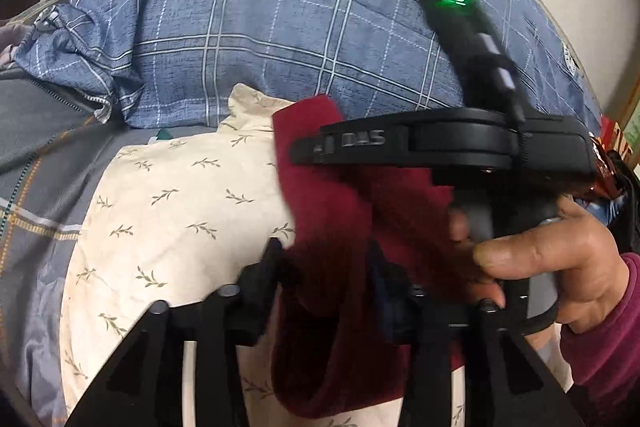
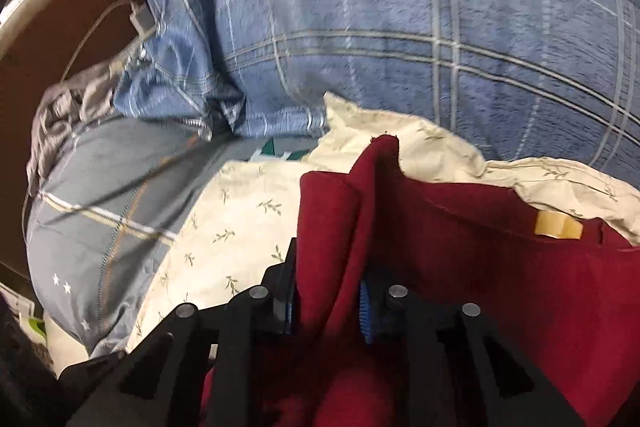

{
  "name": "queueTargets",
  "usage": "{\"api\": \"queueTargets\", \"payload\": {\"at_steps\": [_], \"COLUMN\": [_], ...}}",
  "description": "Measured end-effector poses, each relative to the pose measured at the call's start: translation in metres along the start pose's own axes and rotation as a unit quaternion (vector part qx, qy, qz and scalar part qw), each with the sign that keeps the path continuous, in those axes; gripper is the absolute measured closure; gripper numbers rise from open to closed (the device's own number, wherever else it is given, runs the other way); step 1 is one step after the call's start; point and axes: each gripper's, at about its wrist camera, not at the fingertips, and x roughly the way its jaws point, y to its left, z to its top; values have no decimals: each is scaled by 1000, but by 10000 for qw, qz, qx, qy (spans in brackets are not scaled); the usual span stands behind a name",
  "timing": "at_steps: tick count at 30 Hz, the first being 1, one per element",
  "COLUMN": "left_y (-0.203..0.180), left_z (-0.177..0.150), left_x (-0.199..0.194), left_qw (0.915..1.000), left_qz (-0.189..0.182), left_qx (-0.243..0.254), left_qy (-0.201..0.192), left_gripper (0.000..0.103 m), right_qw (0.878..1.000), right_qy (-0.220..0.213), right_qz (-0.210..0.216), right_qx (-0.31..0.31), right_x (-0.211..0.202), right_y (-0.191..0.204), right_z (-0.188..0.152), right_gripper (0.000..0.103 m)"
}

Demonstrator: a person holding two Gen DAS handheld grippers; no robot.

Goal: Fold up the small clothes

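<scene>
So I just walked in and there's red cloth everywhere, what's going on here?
A person is folding a small dark red garment on a cream leaf-print cloth spread over a bed. Both tongs are clamped on it: the left tongs grip one bunched part, the right tongs pinch a raised fold. A blue checked pillow lies behind. The fold isn't finished.

Lower part of red garment (image 2: 500, 267) hidden behind right tongs (image 2: 328, 303), its right side cut off.

A bedroom in a home — the work lies on a bed (image 1: 36, 211). A blue plaid pillow (image 1: 248, 11) and a cream leaf-print sheet (image 1: 168, 211) cover it — a charger cable (image 2: 100, 27) trails beside.
</scene>
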Motion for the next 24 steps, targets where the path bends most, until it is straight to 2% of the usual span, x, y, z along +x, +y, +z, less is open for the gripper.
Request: {"api": "queueTargets", "payload": {"at_steps": [7, 9, 11, 12, 24], "left_y": [-10, -11, -12, -11, -10], "left_z": [0, 0, -2, -3, -6], "left_x": [2, -1, -5, -7, -3], "left_qw": [9994, 9993, 9992, 9992, 9988], "left_qz": [294, 322, 360, 360, 459], "left_qx": [169, 184, 183, 169, 127], "left_qy": [28, 11, -34, -40, 99], "left_gripper": [51, 46, 35, 33, 31], "right_qw": [10000, 9999, 9999, 9999, 9999], "right_qy": [-79, -83, -81, -84, -67], "right_qz": [-56, -59, -43, -43, -32], "right_qx": [-4, 45, 78, 101, 149], "right_x": [-3, -2, -2, -3, -8], "right_y": [0, -2, -4, -5, -10], "right_z": [-1, -2, -2, -2, -3], "right_gripper": [82, 82, 82, 82, 82]}}
